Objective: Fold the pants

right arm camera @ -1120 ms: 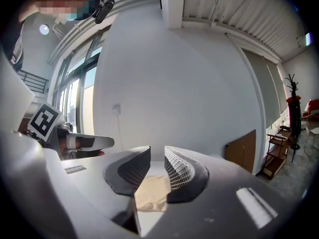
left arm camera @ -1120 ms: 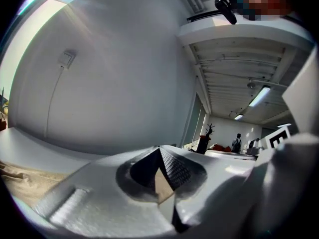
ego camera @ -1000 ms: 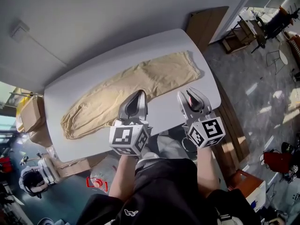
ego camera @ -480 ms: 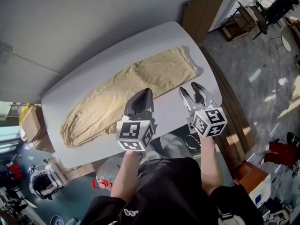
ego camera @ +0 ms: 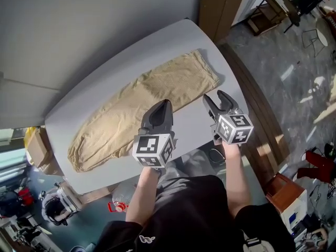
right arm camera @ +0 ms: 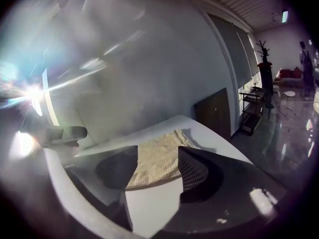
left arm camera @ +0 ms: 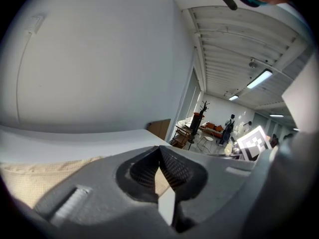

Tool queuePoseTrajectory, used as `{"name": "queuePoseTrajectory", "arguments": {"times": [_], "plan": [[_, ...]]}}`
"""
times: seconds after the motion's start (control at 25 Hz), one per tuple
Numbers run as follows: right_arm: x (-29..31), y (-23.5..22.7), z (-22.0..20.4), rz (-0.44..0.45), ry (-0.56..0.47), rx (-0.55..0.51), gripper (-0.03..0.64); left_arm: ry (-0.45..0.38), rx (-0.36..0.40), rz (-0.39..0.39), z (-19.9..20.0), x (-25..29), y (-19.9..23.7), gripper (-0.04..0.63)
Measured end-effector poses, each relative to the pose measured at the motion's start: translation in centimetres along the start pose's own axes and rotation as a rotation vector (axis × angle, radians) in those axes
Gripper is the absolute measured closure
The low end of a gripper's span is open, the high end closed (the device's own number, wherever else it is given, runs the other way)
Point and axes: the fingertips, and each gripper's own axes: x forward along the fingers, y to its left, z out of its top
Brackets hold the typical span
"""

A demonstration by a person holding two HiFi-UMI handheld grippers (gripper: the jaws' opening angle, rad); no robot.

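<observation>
- The beige pants lie flat along a white table. In the head view they run on a slant from the lower left to the upper right.
- Their straight-cut end lies near the table's right edge, and the rounded end near the left corner.
- The left gripper sits over the near edge of the pants around mid-length. I cannot tell whether it touches the cloth.
- In the left gripper view its 2 jaws meet at the tips with nothing between them. Beige cloth shows beyond them.
- The right gripper is over bare table just beside the near edge of the pants, close to the straight-cut end.
- Its jaws have just been opening and now stand wide apart. They hold nothing; only table and the pants show through the gap.
- Each gripper carries a marker cube, the left and the right, with the person's forearms behind them.
- A brown wooden panel leans against the wall past the table's far corner.
- Cardboard boxes sit on the floor at the table's left.
</observation>
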Motion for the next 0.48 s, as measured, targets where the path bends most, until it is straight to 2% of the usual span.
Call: {"name": "queuePoseTrajectory", "arguments": {"times": [0.28, 0.48], "plan": [[3.0, -3.4, -2.0, -0.061, 0.041, 0.106, 0.334, 0.048, 0.006, -0.002, -0.8, 2.2, -0.1, 0.591], [4.8, -5.7, -3.5, -0.111, 0.110, 0.182, 0.316, 0.068, 0.000, -0.014, -1.3, 3.5, -0.5, 0.591]]}}
